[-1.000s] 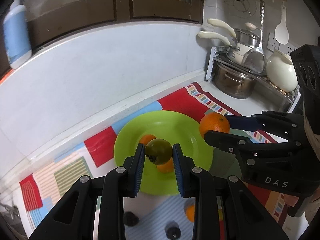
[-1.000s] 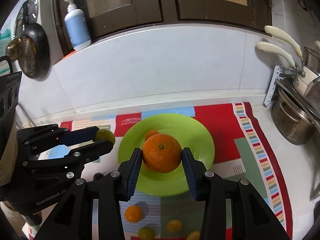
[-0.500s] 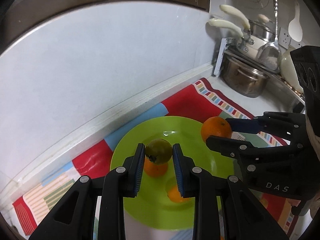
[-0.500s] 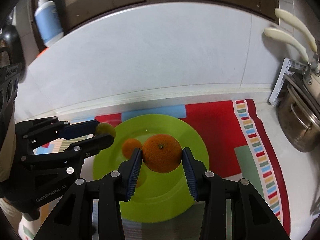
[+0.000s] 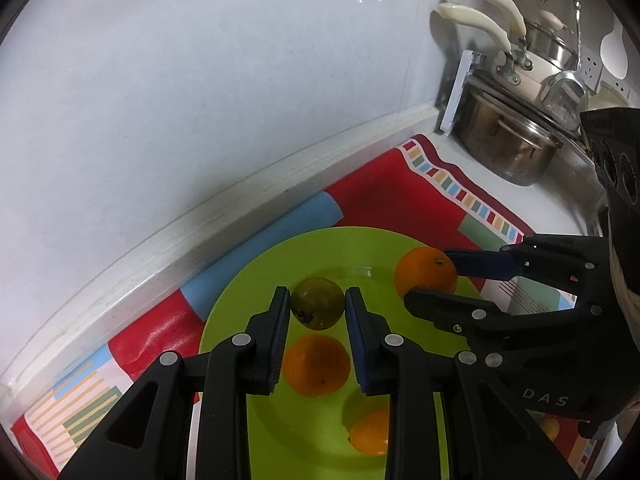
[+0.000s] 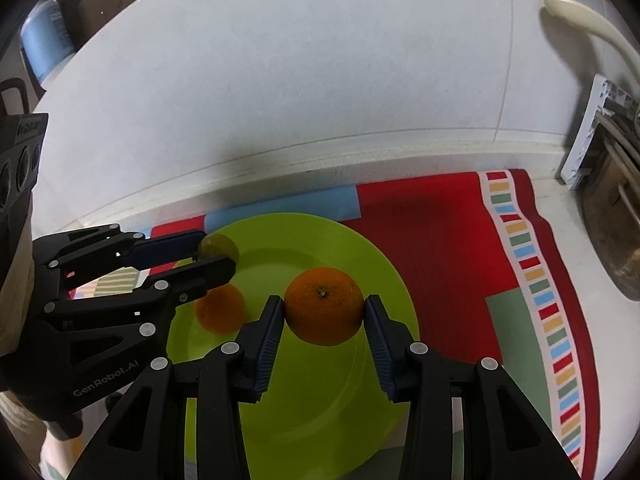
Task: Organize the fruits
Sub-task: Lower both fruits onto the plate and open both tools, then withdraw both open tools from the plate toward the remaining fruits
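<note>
My left gripper (image 5: 317, 307) is shut on a small green fruit (image 5: 317, 302) and holds it low over the green plate (image 5: 352, 240). My right gripper (image 6: 324, 307) is shut on a large orange (image 6: 324, 305) over the same plate (image 6: 304, 400). The left gripper also shows in the right wrist view (image 6: 216, 254), and the right gripper in the left wrist view (image 5: 430, 280). Two small oranges lie on the plate: one (image 5: 316, 365) under the green fruit, one (image 5: 370, 430) nearer me. The first also shows in the right wrist view (image 6: 221, 307).
The plate sits on a red patterned mat (image 6: 452, 240) against a white wall. A steel pot (image 5: 504, 140) and rack with pans stand at the right. A blue bottle (image 6: 42, 46) stands on a ledge at upper left. Another small fruit (image 5: 550, 428) lies on the mat.
Both grippers have moved forward and down over the plate with their fruits still held. The plate and wall look closer; the loose fruits in front have dropped out of view.
</note>
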